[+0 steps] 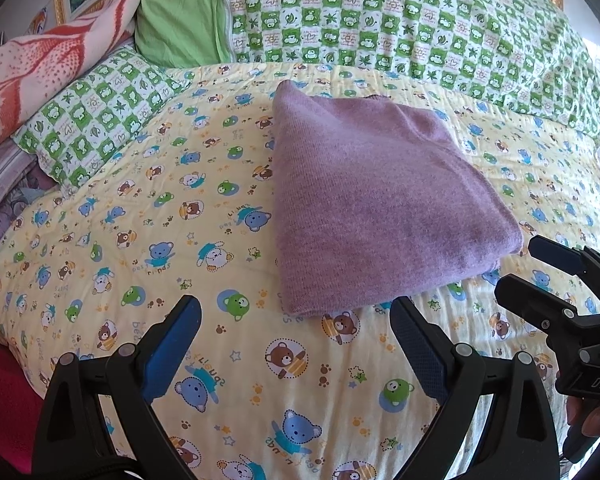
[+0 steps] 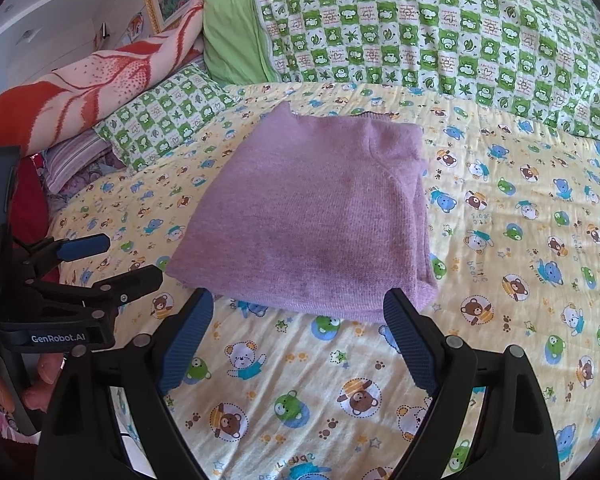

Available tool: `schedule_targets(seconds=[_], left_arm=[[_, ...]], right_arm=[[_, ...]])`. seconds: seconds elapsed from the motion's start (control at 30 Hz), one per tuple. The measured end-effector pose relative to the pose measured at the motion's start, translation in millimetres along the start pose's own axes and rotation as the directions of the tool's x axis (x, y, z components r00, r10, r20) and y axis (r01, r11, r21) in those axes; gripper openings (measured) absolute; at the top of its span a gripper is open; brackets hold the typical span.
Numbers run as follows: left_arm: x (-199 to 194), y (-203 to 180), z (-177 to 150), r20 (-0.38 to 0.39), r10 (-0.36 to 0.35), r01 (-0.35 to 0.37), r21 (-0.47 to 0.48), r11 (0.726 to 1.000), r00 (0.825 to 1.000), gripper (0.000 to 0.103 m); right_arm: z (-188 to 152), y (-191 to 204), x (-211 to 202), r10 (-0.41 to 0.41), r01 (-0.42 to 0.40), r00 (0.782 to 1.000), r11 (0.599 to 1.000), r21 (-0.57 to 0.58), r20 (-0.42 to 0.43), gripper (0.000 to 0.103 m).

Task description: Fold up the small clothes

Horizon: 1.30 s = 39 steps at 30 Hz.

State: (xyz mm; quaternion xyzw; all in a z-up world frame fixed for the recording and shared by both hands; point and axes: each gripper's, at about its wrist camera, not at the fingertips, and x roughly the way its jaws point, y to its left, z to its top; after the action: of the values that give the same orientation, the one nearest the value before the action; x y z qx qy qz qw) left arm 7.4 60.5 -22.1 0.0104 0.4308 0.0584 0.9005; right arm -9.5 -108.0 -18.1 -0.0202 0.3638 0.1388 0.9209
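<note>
Sweater (image 1: 372,196) lies folded flat, collar end pointing toward the green quilt (image 1: 400,20).

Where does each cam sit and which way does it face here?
Left wrist: on the left gripper, angled down over the yellow bear-print sheet toward the folded purple sweater; its own open fingers show below, the right gripper and fingertips of a hand at the right edge.
Right wrist: on the right gripper, same downward tilt at the sweater; its open fingers show, the left gripper and a hand at the left edge.
Shared: sweater, sheet, green checked quilt, red floral blanket.
</note>
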Motion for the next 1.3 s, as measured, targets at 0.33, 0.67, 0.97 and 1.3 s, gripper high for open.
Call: schedule_targets(seconds=[0.33,0.67,0.97,1.3], left_arm=[[2.8,0.5,0.5,-0.008,0.001,-0.001,-0.005,1.000,1.000,0.096],[6.4,2.1,1.1,-0.020,-0.003,0.003,-0.004,1.000,1.000,0.096],[8.2,2.8,1.9,-0.023,-0.004,0.004,-0.002,1.000,1.000,0.097],[8.2,4.0,2.3,-0.025,-0.004,0.003,-0.010,1.000,1.000,0.097]], right_arm=[[-0.1,0.8,3.2,-0.003,0.003,1.000,1.000,0.012,-0.004,0.087],[0.8,-0.8,3.7,-0.004,0.004,1.000,1.000,0.016,-0.002,0.087],[1.8,0.6,5.0,-0.003,0.003,1.000,1.000,0.017,-0.001,0.087],[4.4,4.8,8.4,0.001,-0.001,1.000,1.000,0.016,-0.003,0.087]])
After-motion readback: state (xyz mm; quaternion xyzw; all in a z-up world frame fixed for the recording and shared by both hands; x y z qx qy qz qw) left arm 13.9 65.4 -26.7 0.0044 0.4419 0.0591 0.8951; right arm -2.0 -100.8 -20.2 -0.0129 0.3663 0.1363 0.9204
